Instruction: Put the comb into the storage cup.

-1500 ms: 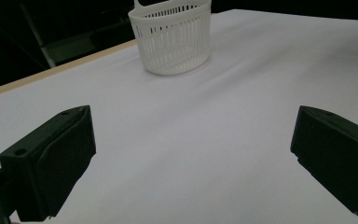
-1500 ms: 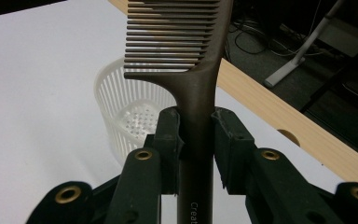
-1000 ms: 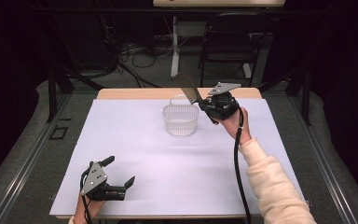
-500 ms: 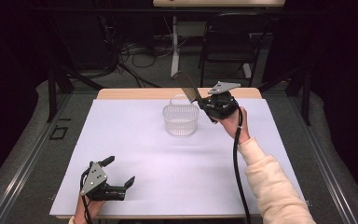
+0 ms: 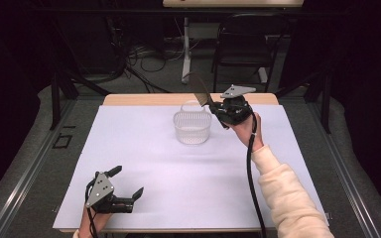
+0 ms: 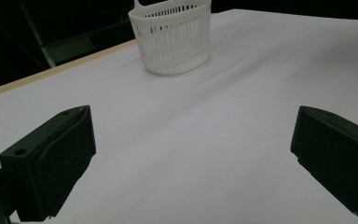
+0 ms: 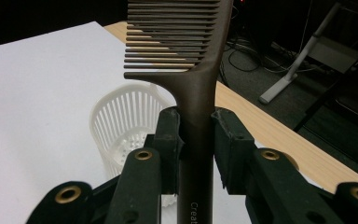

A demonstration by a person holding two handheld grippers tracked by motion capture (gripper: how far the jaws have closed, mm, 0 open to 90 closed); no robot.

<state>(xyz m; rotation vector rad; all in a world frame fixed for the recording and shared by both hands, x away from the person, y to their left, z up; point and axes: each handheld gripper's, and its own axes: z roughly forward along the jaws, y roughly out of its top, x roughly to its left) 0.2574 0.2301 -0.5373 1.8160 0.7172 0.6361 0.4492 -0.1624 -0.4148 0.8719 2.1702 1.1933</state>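
The right tongs [image 7: 196, 135] pinch a brown comb [image 7: 186, 56] above the white basket [image 5: 192, 126]; the left tongs [image 5: 126, 183] rest spread on the worktop [image 5: 144, 148].

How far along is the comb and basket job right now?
Done: the right gripper has the brown comb clamped by its handle, lifted beside the white basket. In hand: holding it there. Left: putting the comb in the basket. The left gripper rests open on the table.
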